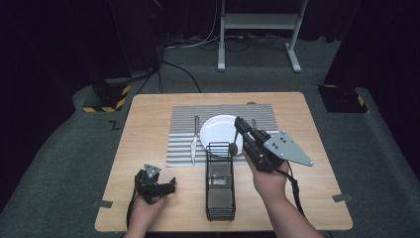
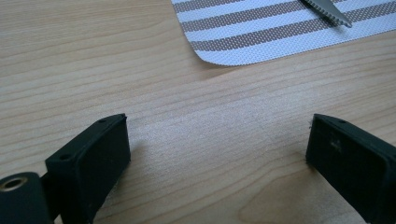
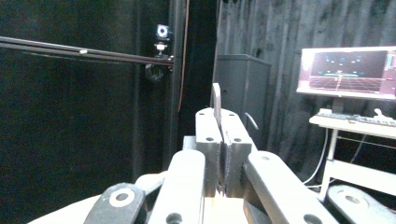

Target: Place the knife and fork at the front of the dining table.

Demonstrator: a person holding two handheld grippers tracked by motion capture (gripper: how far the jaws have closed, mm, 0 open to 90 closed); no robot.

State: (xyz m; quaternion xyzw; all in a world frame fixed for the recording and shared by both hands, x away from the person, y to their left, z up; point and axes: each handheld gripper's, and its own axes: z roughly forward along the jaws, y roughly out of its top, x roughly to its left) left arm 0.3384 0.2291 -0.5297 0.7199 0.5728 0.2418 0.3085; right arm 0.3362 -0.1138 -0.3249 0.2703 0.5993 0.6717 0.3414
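**Spoon lifted over basket**

Right gripper [image 1: 239,130] clenched on a dull metal spoon [image 1: 233,147], bowl hanging just above the black wire basket [image 1: 220,198], beside the white round plate [image 1: 218,130]. Left gripper [image 1: 168,186] released, left of basket. No legible writing.

dark curtained walls, grey carpet [image 1: 376,148], white desk frame [image 1: 257,22], lit monitor [image 3: 348,72]

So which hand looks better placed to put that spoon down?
The right. Its gripper is already shut on the spoon, above the plate and beside the wire basket. The left gripper rests open on the table, apart.
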